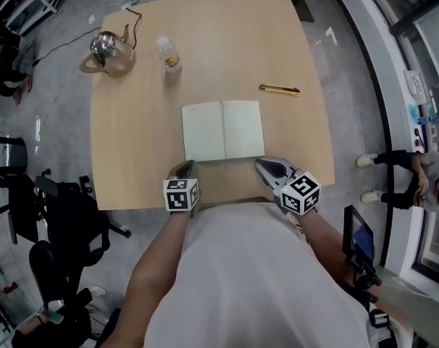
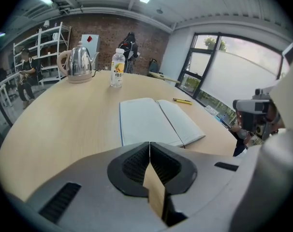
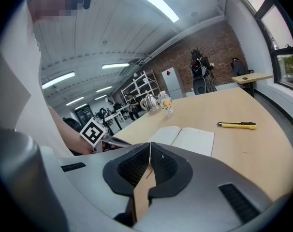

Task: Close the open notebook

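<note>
An open notebook [image 1: 223, 130] with blank pale pages lies flat in the middle of the wooden table [image 1: 132, 143]. The same notebook [image 2: 153, 121] shows just ahead in the left gripper view, and the notebook [image 3: 185, 138] lies further off in the right gripper view. My left gripper [image 1: 182, 170] hovers at the table's near edge, just below the notebook's left page, jaws shut and empty. My right gripper [image 1: 269, 168] hangs near the notebook's lower right corner, also shut with nothing held. In their own views the left gripper [image 2: 150, 146] and right gripper [image 3: 150, 146] show closed jaws.
A steel kettle [image 1: 109, 52] and a small plastic bottle [image 1: 169, 54] stand at the table's far left. A yellow utility knife [image 1: 279, 89] lies to the right beyond the notebook. Black office chairs [image 1: 60, 216] stand on the floor at left. A person [image 1: 415, 176] stands at right.
</note>
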`<state>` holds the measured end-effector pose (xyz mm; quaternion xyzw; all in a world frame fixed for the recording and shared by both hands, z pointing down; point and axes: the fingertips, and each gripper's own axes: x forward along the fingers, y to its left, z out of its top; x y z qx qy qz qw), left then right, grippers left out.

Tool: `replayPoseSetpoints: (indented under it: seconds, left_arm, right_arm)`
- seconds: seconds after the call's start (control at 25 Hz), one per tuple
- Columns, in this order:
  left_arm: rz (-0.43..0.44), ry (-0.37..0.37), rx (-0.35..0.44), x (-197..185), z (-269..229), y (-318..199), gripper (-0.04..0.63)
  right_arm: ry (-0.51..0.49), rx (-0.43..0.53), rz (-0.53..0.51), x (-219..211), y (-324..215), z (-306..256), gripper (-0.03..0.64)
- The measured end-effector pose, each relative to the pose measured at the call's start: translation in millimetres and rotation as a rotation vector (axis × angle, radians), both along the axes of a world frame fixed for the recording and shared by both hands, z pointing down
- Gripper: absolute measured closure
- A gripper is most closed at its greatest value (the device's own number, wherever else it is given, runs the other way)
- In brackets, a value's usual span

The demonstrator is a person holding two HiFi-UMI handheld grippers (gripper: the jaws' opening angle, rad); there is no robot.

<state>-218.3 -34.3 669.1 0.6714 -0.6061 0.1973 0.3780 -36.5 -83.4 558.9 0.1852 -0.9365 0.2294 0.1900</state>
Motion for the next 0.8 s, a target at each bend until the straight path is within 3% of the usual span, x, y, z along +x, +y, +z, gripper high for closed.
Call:
replayPoseSetpoints:
  seconds: [0.16, 0.32, 0.44, 0.48, 0.56, 0.8]
  left_arm:
    - [-0.028, -0.003, -0.050, -6.4, 7.9, 4.9, 0.588]
    - [-0.073, 0.044, -0.093, -11.9, 16.5, 0.8, 0.588]
    - [-0.111, 0.029, -0.128, -18.7, 24.3, -4.9, 0.583]
    - [-0.122, 0.023, -0.144, -20.4, 27.9, -5.8, 0.571]
    - [-0.142, 0.021, -0.178, -22.4, 35.0, -5.1, 0.479]
    - [-0.175, -0.004, -0.228, -26.2, 49.8, 2.0, 0.472]
  right_arm:
    - [-0.002, -0.020, -0.013, 5.0, -5.0, 6.9, 0.600]
    - [-0.001, -0.038, -0.029, 6.1, -7.8, 13.5, 0.600]
    - [-0.006, -0.051, -0.023, 8.4, -11.8, 16.2, 0.600]
    - [-0.006, -0.053, -0.019, 9.7, -12.8, 16.8, 0.600]
    - [-0.003, -0.057, -0.010, 13.1, -13.4, 17.6, 0.600]
    - [0.010, -0.066, 0.023, 25.5, -13.4, 22.0, 0.600]
